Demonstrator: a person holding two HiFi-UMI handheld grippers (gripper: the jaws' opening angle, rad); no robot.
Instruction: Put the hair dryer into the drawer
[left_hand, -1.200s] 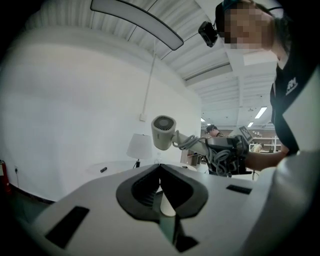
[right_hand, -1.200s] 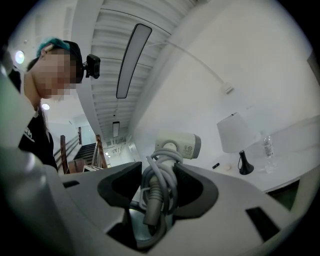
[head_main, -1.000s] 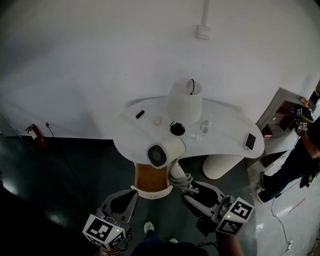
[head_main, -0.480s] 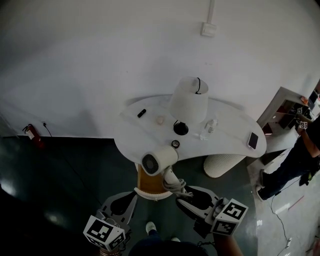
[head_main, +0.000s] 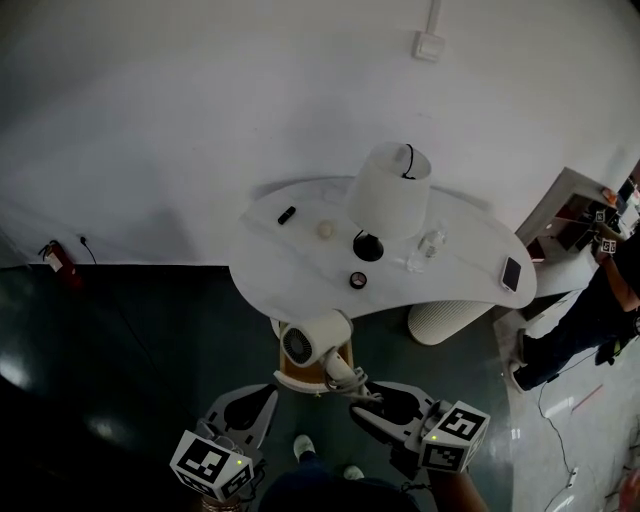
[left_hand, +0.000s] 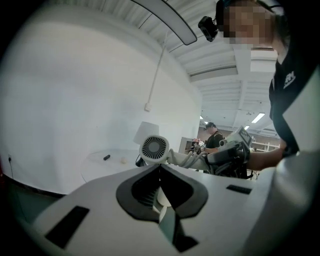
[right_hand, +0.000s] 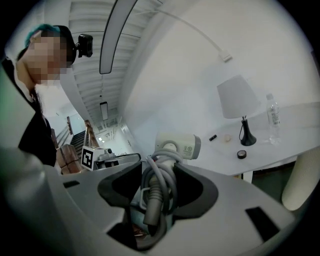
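Below my head camera, the white table (head_main: 470, 250) curves along the wall, and a lamp (head_main: 390, 190) with a pale shade stands on it. An open drawer (head_main: 300, 386) with a wooden inside sticks out from under the table's near edge. I hold the hair dryer (head_main: 312, 340) just above that drawer, its round grille facing up toward me. My right gripper (right_hand: 159, 180) is clamped on the dryer's handle, over the cord wound around it. My left gripper (left_hand: 160, 167) hangs beside it, nearer to me than the drawer, its jaws together on nothing. On the tabletop stand a clear bottle (head_main: 425, 248) near the lamp, a phone (head_main: 512, 273) at the right end, and a small round tin (head_main: 357, 280).
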